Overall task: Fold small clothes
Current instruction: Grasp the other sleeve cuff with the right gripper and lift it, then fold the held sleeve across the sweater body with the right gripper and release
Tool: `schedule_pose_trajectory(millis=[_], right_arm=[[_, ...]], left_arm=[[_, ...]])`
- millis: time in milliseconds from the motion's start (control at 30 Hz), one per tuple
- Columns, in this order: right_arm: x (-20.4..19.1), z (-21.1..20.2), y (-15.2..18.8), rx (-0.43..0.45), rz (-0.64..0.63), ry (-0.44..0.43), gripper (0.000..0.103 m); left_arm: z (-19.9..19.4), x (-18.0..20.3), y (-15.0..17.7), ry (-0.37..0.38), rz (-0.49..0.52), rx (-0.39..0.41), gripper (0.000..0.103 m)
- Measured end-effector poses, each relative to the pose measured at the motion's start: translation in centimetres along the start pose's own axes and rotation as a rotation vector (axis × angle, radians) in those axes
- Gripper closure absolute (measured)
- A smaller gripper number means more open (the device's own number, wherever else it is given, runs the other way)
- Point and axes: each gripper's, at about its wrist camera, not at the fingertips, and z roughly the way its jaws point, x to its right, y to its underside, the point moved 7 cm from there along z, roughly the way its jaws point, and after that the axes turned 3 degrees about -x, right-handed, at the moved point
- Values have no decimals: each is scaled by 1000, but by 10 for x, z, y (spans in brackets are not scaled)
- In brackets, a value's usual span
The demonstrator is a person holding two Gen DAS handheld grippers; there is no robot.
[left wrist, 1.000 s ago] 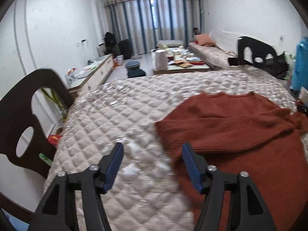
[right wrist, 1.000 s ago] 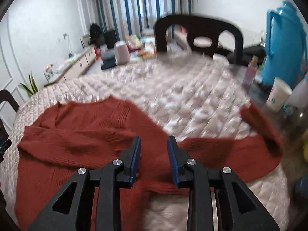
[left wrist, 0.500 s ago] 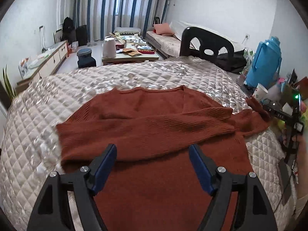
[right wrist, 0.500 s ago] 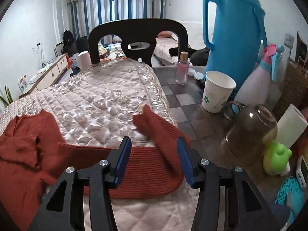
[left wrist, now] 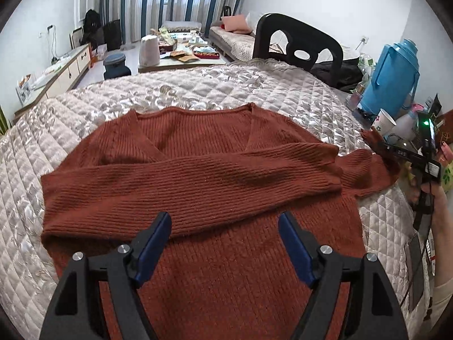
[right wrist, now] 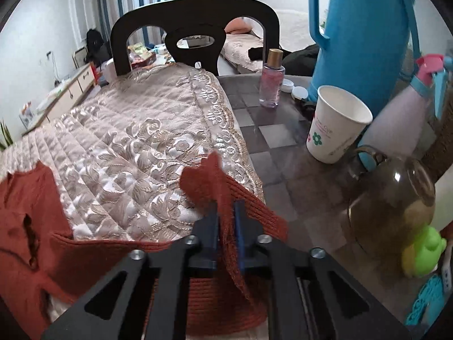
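Note:
A rust-red knit sweater lies face up on the quilted table cover, one sleeve folded across its chest. My left gripper hovers open over the sweater's lower body, nothing between its blue pads. The other sleeve stretches to the table's right edge. There my right gripper is shut on the sleeve cuff, which sticks up between the pads. In the left wrist view the right gripper shows at the far right, held by a hand.
Close right of the cuff on the bare tabletop stand a paper cup, a blue thermos, a glass jug, a spray bottle and a pink bottle. A dark chair stands behind the table.
My left gripper swung right from the bare quilt to over the sweater. My right gripper travelled right along the sleeve to its end, widened, then shut on the cuff.

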Motion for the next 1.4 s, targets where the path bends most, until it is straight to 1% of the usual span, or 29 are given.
schedule_pose_trajectory(millis=[100,200,267,367,433,500,600,733,867,933,1000,1067,1167,1267,1333,1400], right_arm=[[-3,-15,-4,35,18,-38,98],[-14,-47,-14,107,49,-110,98],[-25,-67,-22,147,43,-133,98],[-55,-105,-31,211,17,-203,98],[-72,-125,-36,248,-1,-225,98],[-98,-148,-40,288,-25,-260,98],[-133,-173,-44,326,-71,-300,98],[-180,-195,-46,364,-155,-322,98],[-224,-198,-43,370,-225,-362,98],[-251,-200,-38,369,-283,-398,98],[-276,-202,-32,379,-345,-411,98],[-303,-200,-24,361,-407,-454,98],[-342,-191,-7,344,-503,-477,98],[-368,-173,11,290,-552,-513,98],[-382,-161,23,264,-583,-512,98],[-397,-143,37,214,-608,-529,98]], left_arm=[[3,0,2,32,-24,-13,23],[1,-1,2,71,-53,-10,23],[-3,-2,2,82,-59,4,23],[-8,-5,4,94,-70,13,23],[-12,-9,6,100,-81,16,23],[-16,-15,8,98,-91,24,23],[-25,-25,13,106,-112,38,23],[-34,-41,18,109,-137,56,23],[-42,-56,24,110,-159,69,23],[-45,-65,27,113,-172,73,23],[-49,-74,30,127,-197,78,23],[-52,-83,33,130,-213,86,23],[-57,-97,39,128,-237,99,22],[-61,-108,46,126,-255,106,22],[-63,-116,51,116,-265,113,22],[-66,-126,55,107,-283,122,22]])
